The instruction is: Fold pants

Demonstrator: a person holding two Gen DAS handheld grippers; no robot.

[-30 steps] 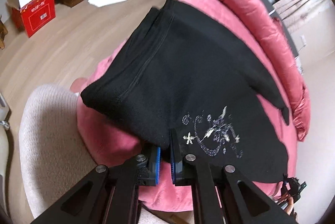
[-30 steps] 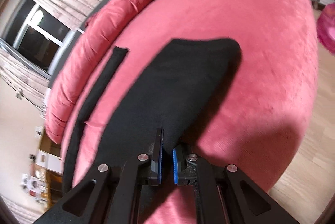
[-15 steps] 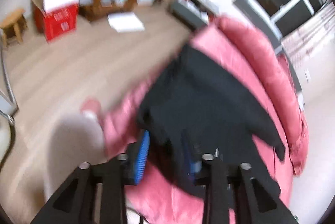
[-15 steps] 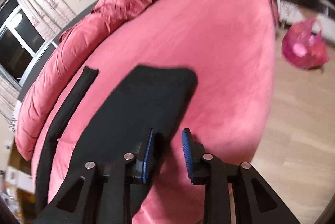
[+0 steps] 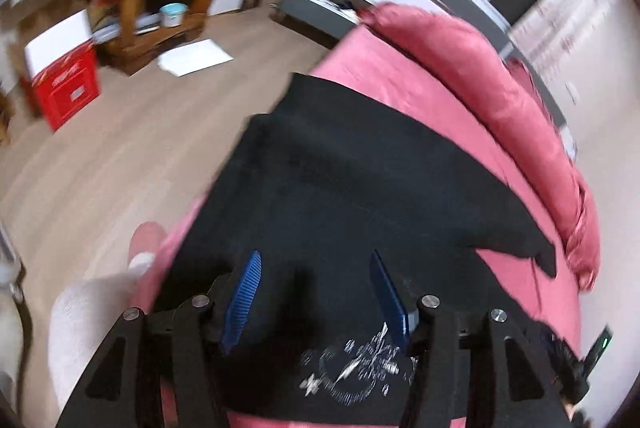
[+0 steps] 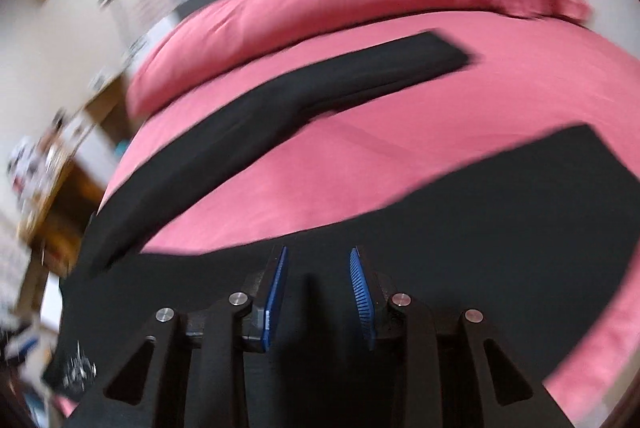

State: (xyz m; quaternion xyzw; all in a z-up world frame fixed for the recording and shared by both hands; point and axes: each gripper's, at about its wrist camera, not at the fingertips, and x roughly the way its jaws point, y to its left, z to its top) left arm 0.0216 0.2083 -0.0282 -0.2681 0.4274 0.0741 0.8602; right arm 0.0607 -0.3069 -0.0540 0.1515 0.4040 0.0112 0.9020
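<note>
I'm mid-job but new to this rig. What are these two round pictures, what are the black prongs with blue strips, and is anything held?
Each picture comes from a fisheye camera on a handheld gripper, looking along its two fingers. The black prongs with blue pads are those fingers. The left gripper and right gripper are both open and hold nothing. Under them, black pants lie spread on a pink bed, with the legs apart in the right view and a silver print near the left gripper. Both pictures are blurred.
</note>
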